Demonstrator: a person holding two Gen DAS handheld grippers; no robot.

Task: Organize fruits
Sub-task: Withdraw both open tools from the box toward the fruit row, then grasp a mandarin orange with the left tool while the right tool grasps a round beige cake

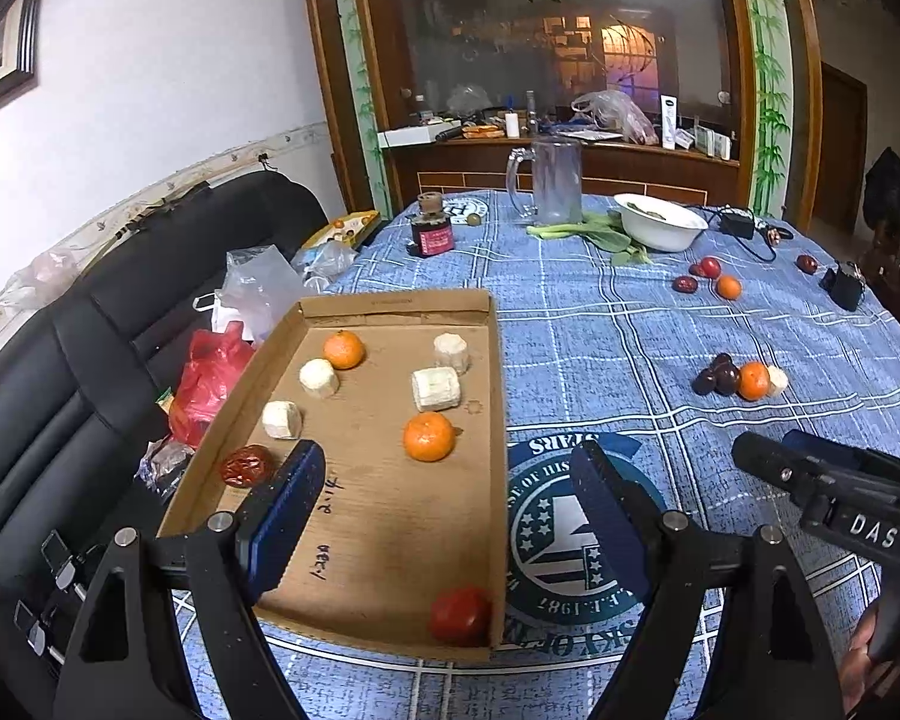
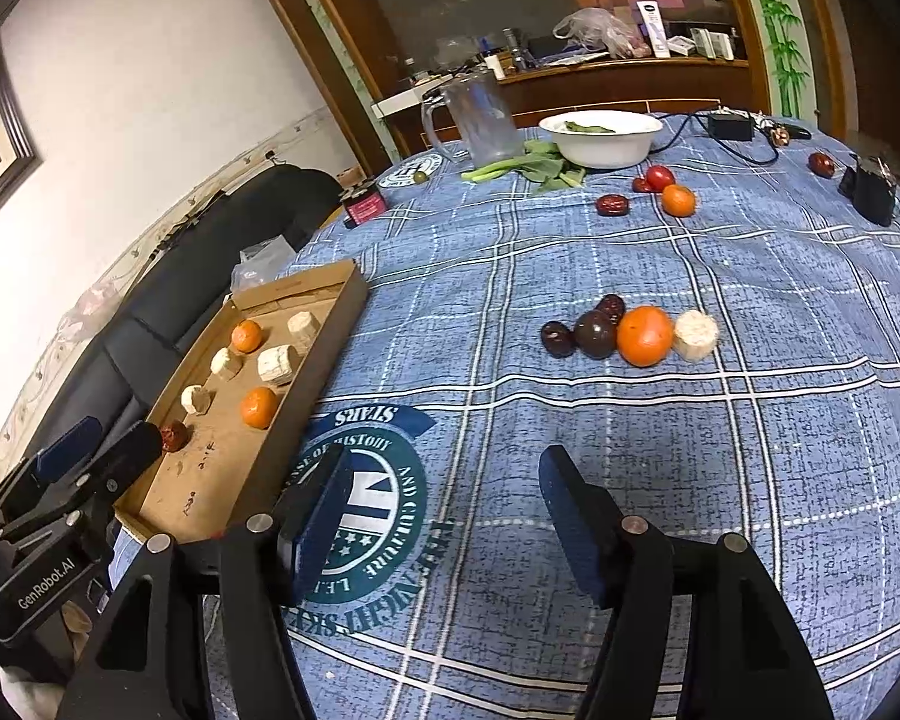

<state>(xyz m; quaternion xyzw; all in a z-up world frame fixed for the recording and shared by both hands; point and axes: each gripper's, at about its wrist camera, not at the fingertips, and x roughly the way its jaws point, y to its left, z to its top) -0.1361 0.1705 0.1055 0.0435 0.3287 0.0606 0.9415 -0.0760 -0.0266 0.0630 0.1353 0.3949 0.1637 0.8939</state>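
Fruits: several in cardboard tray [image 1: 354, 540], nearest cluster [image 2: 630, 333] on table [image 2: 750, 450] at twelve o'clock of right gripper [image 2: 444, 516] | Both grippers, left gripper [image 1: 450, 510] included: fingers apart, empty | Step: between picks | Next: reach ahead, clamp one fruit.

"DAS" is printed on the right gripper [image 1: 762, 450], "GenRobot.AI" on the left gripper [image 2: 99, 447]. The tablecloth [image 2: 750, 450] emblem has "STARS" and "AND CULTURE".
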